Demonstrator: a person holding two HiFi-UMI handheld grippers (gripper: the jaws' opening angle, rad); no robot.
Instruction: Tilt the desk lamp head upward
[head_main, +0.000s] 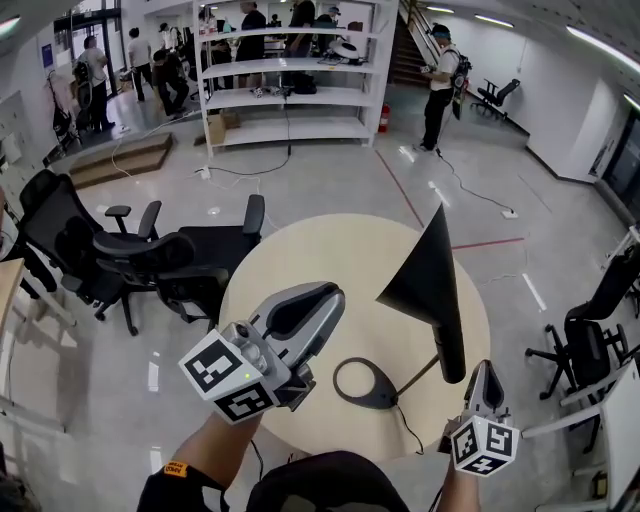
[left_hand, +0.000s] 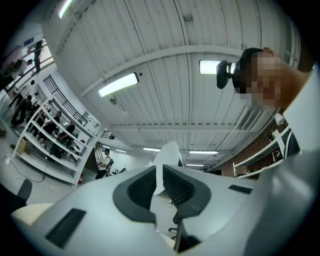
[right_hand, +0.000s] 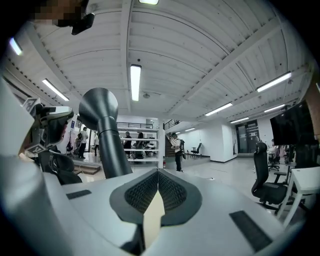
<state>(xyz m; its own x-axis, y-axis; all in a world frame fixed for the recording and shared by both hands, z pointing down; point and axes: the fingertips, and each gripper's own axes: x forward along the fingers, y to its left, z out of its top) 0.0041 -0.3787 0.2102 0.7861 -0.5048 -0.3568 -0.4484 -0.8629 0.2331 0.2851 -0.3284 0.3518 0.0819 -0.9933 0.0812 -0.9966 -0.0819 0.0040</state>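
A black desk lamp stands on the round beige table (head_main: 300, 250). Its cone head (head_main: 430, 270) points up and away from me. Its ring base (head_main: 365, 385) lies near the table's front edge. My left gripper (head_main: 330, 298) hovers over the table, left of the lamp and apart from it. In the left gripper view it (left_hand: 159, 170) aims at the ceiling, with a narrow empty gap between its jaws. My right gripper (head_main: 485, 372) sits just below the head's lower end, right of the base. In the right gripper view its pads (right_hand: 158, 174) meet with nothing between them. The lamp head (right_hand: 102, 125) rises close at the left.
Black office chairs (head_main: 150, 250) crowd the table's left side, and another chair (head_main: 590, 340) stands at the right. The lamp's cable (head_main: 405, 430) runs off the front edge. White shelving (head_main: 290, 95) and several people are far across the floor.
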